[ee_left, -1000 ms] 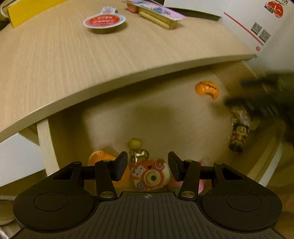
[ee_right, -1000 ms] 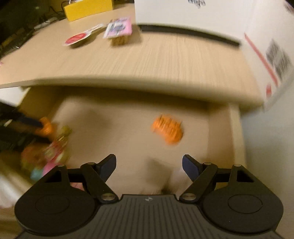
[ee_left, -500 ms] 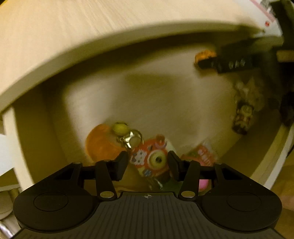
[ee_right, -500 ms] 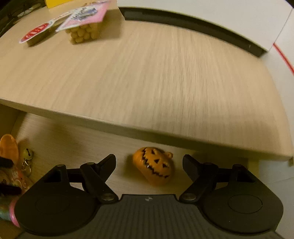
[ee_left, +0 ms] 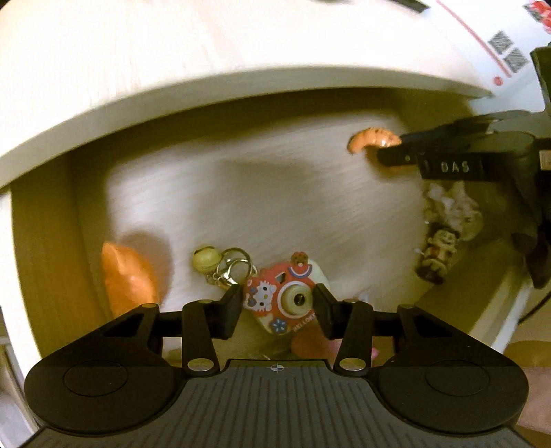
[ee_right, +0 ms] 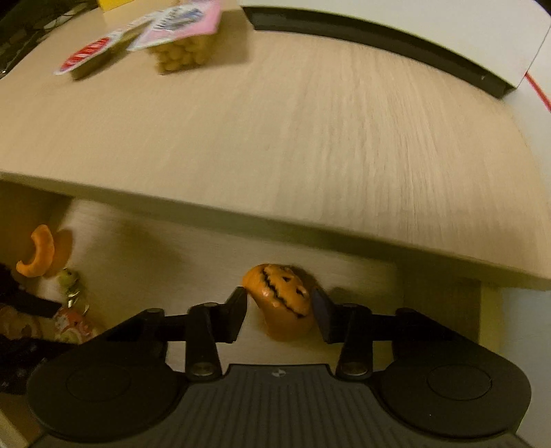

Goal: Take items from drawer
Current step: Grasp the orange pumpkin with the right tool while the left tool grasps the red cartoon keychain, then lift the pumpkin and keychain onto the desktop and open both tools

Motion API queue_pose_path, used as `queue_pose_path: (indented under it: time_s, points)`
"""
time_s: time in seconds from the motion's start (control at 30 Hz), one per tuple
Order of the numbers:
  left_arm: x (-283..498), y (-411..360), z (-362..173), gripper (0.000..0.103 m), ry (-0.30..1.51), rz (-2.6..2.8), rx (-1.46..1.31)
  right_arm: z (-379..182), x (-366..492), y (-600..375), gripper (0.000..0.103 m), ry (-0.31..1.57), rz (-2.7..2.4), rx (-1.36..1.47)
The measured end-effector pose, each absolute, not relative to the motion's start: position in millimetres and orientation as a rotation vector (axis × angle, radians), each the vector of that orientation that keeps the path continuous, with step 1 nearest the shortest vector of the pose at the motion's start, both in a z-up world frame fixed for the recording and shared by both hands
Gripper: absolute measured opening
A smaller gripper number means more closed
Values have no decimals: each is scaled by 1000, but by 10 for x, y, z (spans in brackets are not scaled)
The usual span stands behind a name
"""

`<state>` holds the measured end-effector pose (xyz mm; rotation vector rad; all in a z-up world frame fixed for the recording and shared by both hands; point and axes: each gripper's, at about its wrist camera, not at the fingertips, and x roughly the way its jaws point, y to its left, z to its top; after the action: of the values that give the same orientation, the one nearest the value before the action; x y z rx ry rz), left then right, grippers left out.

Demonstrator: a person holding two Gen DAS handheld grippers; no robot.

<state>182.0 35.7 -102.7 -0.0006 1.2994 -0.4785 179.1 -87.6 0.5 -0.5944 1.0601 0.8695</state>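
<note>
The open wooden drawer holds small toys. A red and cream toy camera keychain lies between the fingers of my left gripper, whose jaws are closing; the pads sit right at its sides and no squeeze shows. An orange jack-o'-lantern pumpkin sits under the desk's edge at the drawer's far right. My right gripper is closing on it, with both fingertips against its sides. In the left wrist view that pumpkin shows beside the other gripper's dark fingers.
An orange curved piece lies by the left drawer wall, a yellow bell on key rings beside the camera, a small figurine at the right. The desk top overhangs the drawer and bears snack packs and a white box.
My right gripper swung across to the pumpkin and its fingers came in against it. My left gripper sank toward the toy camera and its fingers narrowed a little.
</note>
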Motion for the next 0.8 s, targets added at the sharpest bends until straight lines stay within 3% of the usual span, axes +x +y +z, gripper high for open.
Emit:
queue_pose_path:
  time_s: [0.57, 0.8]
  points:
    - [1630, 682, -273, 49, 1001, -497, -84, 526, 1142, -1191, 32, 979, 905, -522]
    - [1600, 833, -208, 49, 967, -500, -106, 749, 972, -1202, 32, 915, 908, -491]
